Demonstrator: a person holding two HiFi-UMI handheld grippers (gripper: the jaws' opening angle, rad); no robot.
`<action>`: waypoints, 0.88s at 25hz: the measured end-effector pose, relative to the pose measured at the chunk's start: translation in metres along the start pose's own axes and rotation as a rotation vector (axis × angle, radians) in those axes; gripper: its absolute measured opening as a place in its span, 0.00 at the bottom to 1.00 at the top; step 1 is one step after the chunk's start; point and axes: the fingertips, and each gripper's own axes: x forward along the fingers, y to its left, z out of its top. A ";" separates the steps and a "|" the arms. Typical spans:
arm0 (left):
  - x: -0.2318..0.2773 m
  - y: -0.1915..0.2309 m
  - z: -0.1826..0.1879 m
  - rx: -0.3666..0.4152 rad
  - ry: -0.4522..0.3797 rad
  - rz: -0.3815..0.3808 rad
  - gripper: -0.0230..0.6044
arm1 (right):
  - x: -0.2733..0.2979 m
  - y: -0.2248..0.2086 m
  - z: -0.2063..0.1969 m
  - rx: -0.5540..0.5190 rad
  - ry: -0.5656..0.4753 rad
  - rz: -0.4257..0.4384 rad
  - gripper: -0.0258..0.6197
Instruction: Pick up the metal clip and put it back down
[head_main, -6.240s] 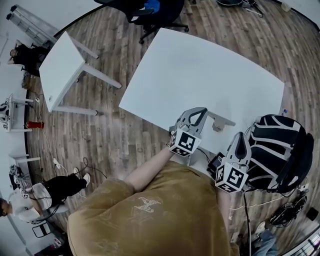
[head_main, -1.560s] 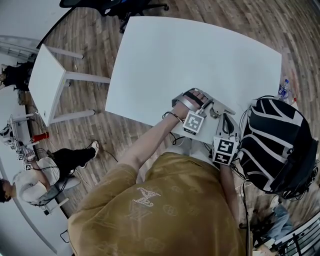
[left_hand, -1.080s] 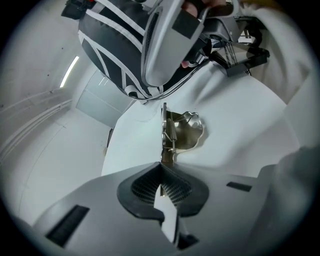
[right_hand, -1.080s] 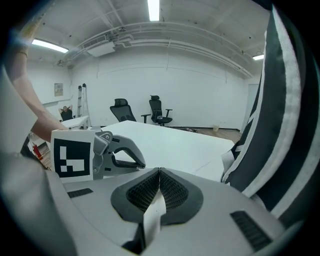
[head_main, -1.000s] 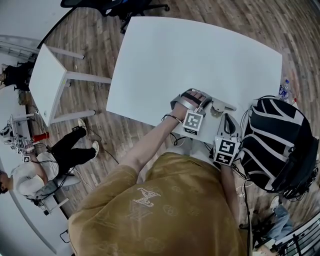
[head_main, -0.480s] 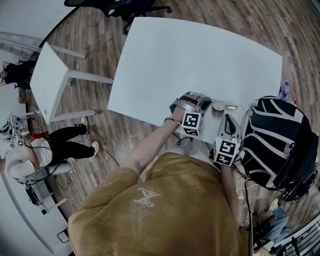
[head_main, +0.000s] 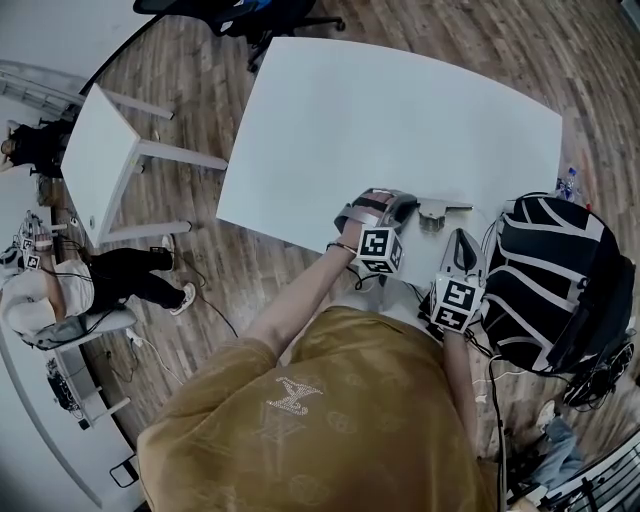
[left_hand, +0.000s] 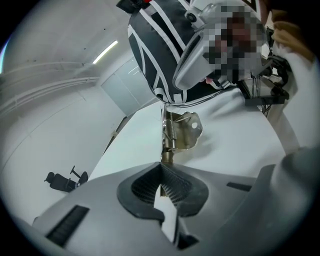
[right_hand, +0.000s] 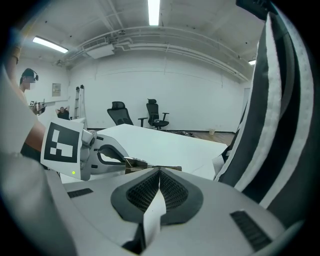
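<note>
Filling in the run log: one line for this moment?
left gripper: shut on metal clip | right gripper: shut, empty | white table: clip near its edge

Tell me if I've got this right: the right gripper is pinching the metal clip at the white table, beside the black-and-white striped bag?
Not quite. The left gripper is the one shut on the metal clip, as the left gripper view shows; the right gripper is shut on nothing. The rest holds: the clip is at the white table, beside the black-and-white striped bag.
</note>
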 end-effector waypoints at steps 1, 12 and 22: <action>-0.001 0.000 -0.001 -0.004 0.001 0.004 0.05 | 0.000 -0.001 -0.001 0.001 0.001 -0.002 0.05; -0.023 0.018 0.009 -0.138 -0.051 0.086 0.05 | 0.006 -0.007 0.002 0.004 -0.004 -0.020 0.05; -0.067 0.052 0.042 -0.292 -0.188 0.200 0.05 | -0.008 -0.007 0.043 0.081 -0.119 -0.023 0.05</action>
